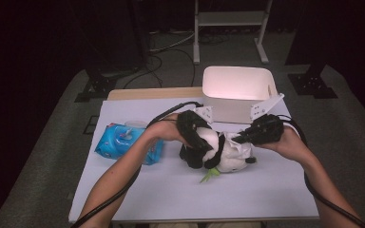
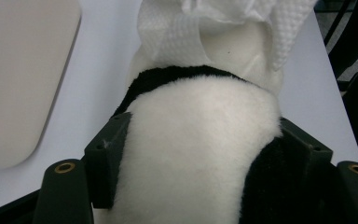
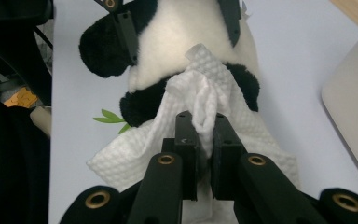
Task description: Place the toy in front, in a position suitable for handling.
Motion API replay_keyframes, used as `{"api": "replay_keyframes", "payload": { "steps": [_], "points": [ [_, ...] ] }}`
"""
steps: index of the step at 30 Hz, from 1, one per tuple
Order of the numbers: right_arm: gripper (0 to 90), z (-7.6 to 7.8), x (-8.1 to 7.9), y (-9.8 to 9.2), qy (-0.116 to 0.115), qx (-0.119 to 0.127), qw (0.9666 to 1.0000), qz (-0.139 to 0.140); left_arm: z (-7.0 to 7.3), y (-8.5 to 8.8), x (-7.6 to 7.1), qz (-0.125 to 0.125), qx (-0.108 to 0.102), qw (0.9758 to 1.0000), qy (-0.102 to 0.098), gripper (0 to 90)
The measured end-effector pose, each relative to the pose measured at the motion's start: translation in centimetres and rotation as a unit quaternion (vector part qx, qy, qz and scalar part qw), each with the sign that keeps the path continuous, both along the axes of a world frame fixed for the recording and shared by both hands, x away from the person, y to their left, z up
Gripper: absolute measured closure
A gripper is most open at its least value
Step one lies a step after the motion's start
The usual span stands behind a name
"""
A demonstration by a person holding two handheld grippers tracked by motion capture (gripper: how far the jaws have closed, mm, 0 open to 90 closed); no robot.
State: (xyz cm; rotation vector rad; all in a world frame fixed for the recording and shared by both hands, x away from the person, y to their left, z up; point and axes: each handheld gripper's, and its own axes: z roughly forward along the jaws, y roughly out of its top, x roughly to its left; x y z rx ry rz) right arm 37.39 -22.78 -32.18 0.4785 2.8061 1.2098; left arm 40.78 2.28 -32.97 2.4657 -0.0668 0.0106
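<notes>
- Plush black-and-white panda toy (image 2: 191,154) is clamped betw. left gripper (image 2: 200,154) jaws.
- White waffle-textured wipe (image 3: 205,100) is pinched betw. right gripper (image 3: 204,128) jaws, draped on panda.

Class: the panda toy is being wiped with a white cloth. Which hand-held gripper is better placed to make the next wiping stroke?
Probably the right hand-held gripper: its jaws pinch the white cloth lying against the panda toy. The left hand-held gripper clamps the toy, steadying it.

dim room, lit table, glare on the bin (image 1: 237,83).

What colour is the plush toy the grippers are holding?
Black and white plush toy, clearest in the right gripper view.
</notes>
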Motion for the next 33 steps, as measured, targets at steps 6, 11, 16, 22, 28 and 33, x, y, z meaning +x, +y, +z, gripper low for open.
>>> {"api": "replay_keyframes", "payload": {
  "steps": [6, 11, 16, 22, 28, 33],
  "points": [
    [82.9, -1.3, 0.9, 0.9, 0.018, -0.010, 0.9998, 0.005, -1.2, 1.1, -1.1, -0.001, -0.022, 0.9998, -0.002, 25.8],
    [82.9, -2.1, 0.0, 1.6, 0.028, -0.022, 0.9993, 0.015, -1.2, 1.6, -2.0, 0.003, -0.037, 0.9993, 0.010, 17.8],
    [82.7, -2.5, -1.7, 2.0, 0.024, -0.036, 0.9986, 0.029, -0.2, 2.6, -2.5, 0.027, -0.055, 0.9979, 0.019, 14.3],
    [82.7, -3.0, -3.2, 2.2, 0.021, -0.031, 0.9985, 0.040, -0.9, 4.0, -3.4, 0.043, -0.033, 0.9980, 0.031, 10.1],
    [82.5, -2.3, -4.0, 2.5, 0.004, -0.028, 0.9984, 0.049, -2.0, 4.4, -4.2, 0.035, -0.049, 0.9976, 0.033, 10.8],
    [82.2, -1.8, -3.5, 3.5, -0.009, -0.025, 0.9985, 0.047, -2.6, 4.4, -4.6, 0.028, -0.071, 0.9965, 0.035, 12.1]
  ]
}}
